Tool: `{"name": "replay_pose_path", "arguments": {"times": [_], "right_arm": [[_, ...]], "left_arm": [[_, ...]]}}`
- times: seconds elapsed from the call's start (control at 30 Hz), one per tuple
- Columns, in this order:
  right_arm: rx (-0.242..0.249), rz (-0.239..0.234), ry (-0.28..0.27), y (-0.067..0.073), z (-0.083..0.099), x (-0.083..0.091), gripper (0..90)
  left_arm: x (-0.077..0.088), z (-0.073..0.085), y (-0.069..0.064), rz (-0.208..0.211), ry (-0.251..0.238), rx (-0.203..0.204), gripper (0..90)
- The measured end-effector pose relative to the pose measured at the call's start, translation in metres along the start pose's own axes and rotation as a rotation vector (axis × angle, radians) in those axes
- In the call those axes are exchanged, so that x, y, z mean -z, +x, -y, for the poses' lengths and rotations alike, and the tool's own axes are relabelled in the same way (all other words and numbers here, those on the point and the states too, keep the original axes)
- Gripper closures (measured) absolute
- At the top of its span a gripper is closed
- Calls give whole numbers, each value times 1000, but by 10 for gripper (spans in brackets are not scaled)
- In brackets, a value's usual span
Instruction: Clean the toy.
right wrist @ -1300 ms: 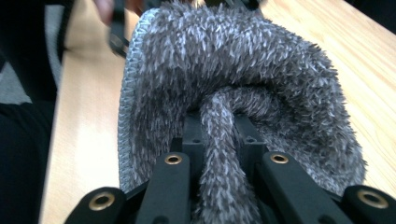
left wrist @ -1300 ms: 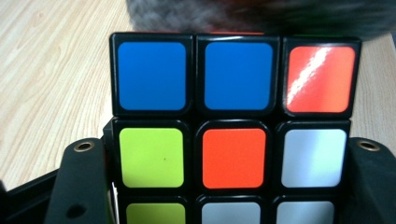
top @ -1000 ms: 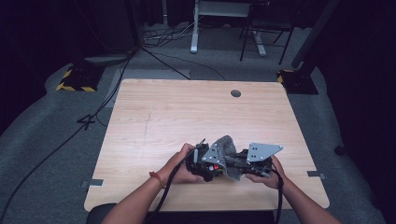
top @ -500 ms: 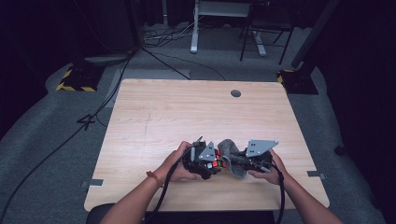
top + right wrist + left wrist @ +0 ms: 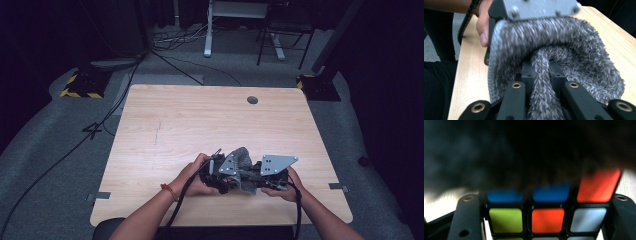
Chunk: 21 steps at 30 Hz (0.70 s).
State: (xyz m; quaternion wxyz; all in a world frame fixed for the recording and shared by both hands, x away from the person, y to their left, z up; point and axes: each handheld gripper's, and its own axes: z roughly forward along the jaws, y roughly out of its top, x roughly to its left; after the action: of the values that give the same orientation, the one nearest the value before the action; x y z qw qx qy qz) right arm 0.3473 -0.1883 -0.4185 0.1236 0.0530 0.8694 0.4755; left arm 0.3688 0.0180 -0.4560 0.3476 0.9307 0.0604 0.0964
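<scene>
A pale wooden table (image 5: 165,125) stands on grey carpet (image 5: 55,165) in a dark room with trailing cables (image 5: 60,160).

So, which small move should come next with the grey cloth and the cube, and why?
Probably rub the cloth gently across the puzzle cube. The left gripper clamps the cube, the right gripper pinches a cloth fold, and the cloth already lies against the cube's far side.

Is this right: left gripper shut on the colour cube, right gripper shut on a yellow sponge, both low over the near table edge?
Not quite. The right gripper is shut on a grey fuzzy cloth, not a yellow sponge; the right gripper view shows a fold of it pinched between the jaws. The rest holds: the left gripper clamps the colour cube, both near the table's near edge.
</scene>
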Motion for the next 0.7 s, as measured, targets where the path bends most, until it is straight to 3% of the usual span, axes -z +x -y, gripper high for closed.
{"name": "replay_pose_path", "arguments": {"times": [0.2,0.4,0.53,0.63,0.7], "right_arm": [[2,-1,14,1,-2,-7,786],[-50,51,57,-13,14,1,787],[-112,80,105,-28,31,3,788],[-143,64,157,-34,41,-3,788],[-163,35,140,-35,44,-7,788]], "left_arm": [[-2,1,1,-4,16,-5,333],[6,3,4,-16,-8,5,335],[17,5,8,-24,-65,27,335],[26,4,10,-18,-130,35,335],[27,4,9,-24,-134,31,335]]}}
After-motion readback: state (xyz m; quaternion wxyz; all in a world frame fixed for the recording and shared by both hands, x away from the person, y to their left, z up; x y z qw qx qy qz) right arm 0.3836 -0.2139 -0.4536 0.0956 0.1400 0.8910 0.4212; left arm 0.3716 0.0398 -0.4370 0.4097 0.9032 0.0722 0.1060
